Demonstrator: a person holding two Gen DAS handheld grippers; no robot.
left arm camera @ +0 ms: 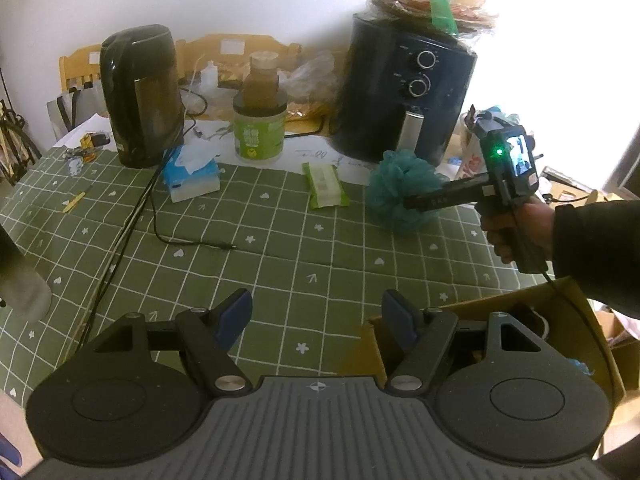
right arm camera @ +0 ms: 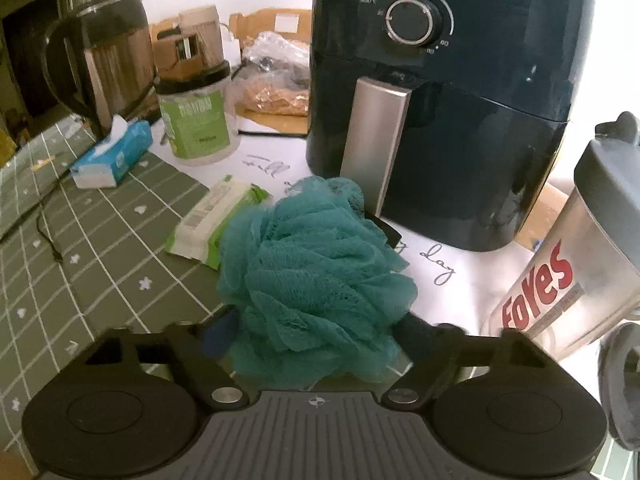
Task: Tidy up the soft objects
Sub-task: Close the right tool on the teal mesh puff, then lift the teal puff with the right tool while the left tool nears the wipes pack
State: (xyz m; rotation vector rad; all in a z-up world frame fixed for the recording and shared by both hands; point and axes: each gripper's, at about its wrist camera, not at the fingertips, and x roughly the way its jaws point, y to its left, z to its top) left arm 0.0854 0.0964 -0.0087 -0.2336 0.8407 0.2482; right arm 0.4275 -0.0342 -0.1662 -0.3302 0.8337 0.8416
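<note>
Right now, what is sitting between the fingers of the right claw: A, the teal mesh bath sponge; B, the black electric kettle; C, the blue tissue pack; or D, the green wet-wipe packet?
A: the teal mesh bath sponge fills the gap of the right claw, in front of the dark air fryer; the left claw is open over the green grid tablecloth with nothing in it.
</note>
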